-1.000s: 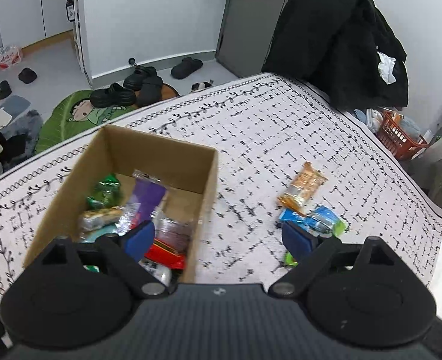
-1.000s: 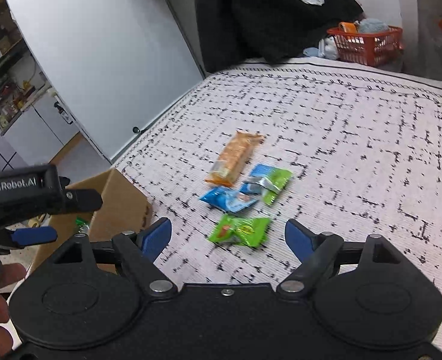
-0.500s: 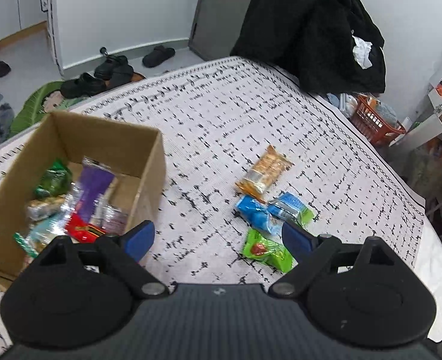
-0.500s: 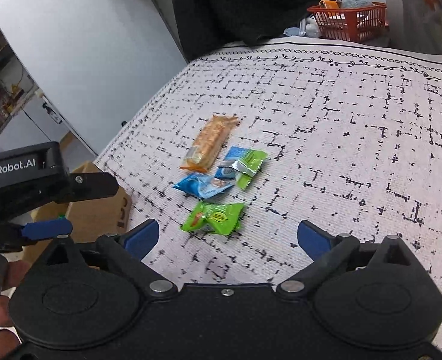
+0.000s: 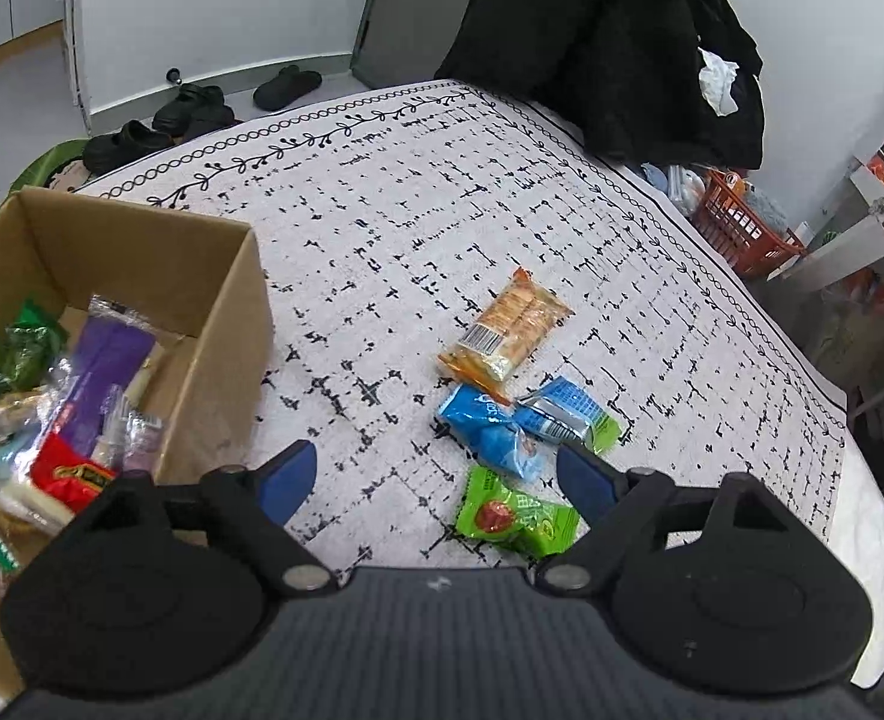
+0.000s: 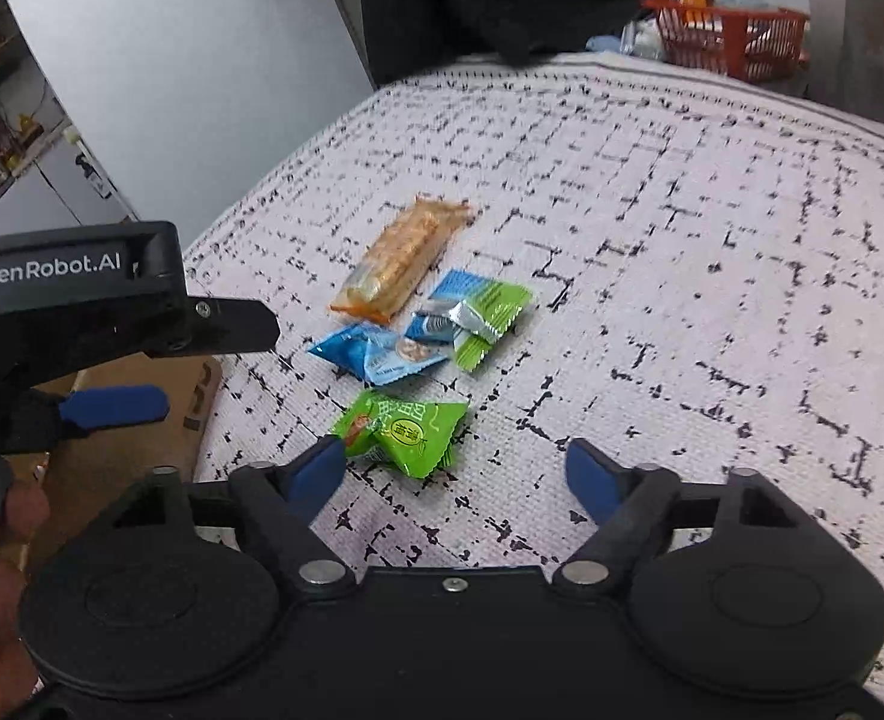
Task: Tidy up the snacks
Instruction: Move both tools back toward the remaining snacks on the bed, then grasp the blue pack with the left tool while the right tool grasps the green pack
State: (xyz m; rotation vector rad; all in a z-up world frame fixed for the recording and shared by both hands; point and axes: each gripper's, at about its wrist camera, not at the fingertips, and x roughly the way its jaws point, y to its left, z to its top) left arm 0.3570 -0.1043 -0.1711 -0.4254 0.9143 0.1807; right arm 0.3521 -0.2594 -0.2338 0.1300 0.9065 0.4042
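Observation:
Several snack packs lie on the patterned cloth: an orange cracker pack (image 5: 505, 329) (image 6: 403, 256), a blue pack (image 5: 490, 433) (image 6: 376, 354), a blue-green pack (image 5: 571, 414) (image 6: 472, 313) and a green pack (image 5: 517, 517) (image 6: 403, 427). A cardboard box (image 5: 226, 324) with several snacks inside stands to the left. My left gripper (image 5: 439, 477) is open and empty, between the box and the packs. My right gripper (image 6: 460, 477) is open and empty, just above the green pack, which lies near its left fingertip.
The left gripper's body (image 6: 76, 294) shows at the left of the right wrist view, over the box (image 6: 142, 414). A black coat (image 5: 616, 42) hangs at the cloth's far edge. An orange basket (image 5: 742, 228) stands beyond the right edge. Shoes (image 5: 190, 114) lie on the floor.
My left gripper has swung right, from over the box toward the loose packs. My right gripper has moved closer to the green pack. Both stay open.

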